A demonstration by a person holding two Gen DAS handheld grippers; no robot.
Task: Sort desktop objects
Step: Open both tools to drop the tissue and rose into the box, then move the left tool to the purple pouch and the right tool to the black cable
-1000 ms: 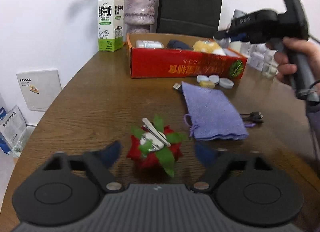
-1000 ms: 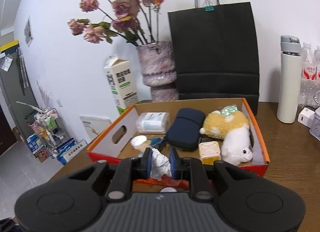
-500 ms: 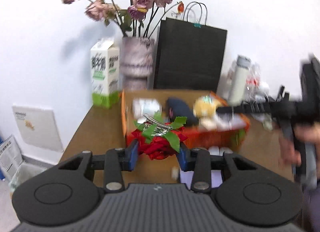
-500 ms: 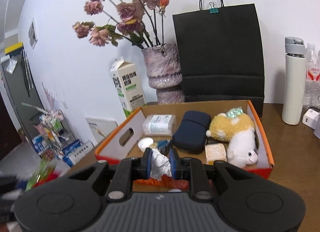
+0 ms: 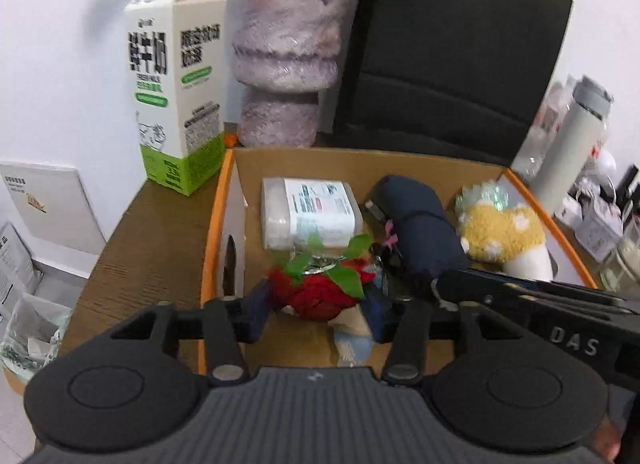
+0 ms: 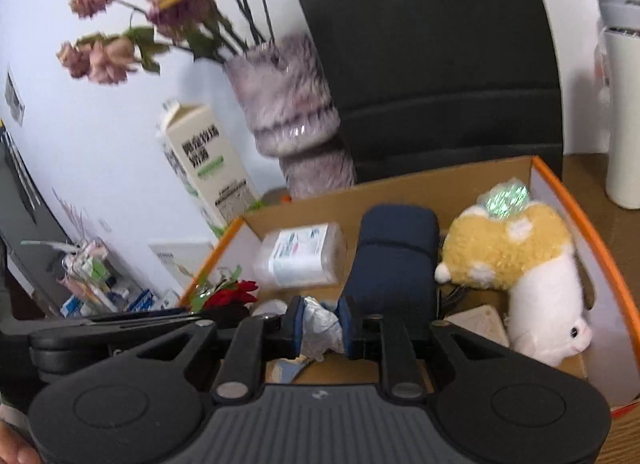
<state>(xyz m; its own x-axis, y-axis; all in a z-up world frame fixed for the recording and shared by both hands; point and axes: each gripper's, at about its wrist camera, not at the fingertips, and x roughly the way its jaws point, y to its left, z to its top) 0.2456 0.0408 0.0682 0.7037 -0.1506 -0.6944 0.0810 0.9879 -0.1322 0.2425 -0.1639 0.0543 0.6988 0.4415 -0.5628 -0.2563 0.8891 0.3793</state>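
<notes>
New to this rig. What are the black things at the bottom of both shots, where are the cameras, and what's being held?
No robot here: a person carries a hand-held gripper in each hand, and a fisheye camera on each looks forward along its two fingers. The black shapes at the bottom are the gripper bodies.

Left wrist view: the left hand-held gripper is over the orange-rimmed cardboard box with a red flower ornament between its fingers; its jaws are opening.

Right wrist view: the right hand-held gripper has crumpled white paper between its pads, jaws also opening.

In the box: a white wipes pack, a navy pouch and a yellow-white plush toy. Behind it stand a milk carton, a vase and a black bag.
</notes>
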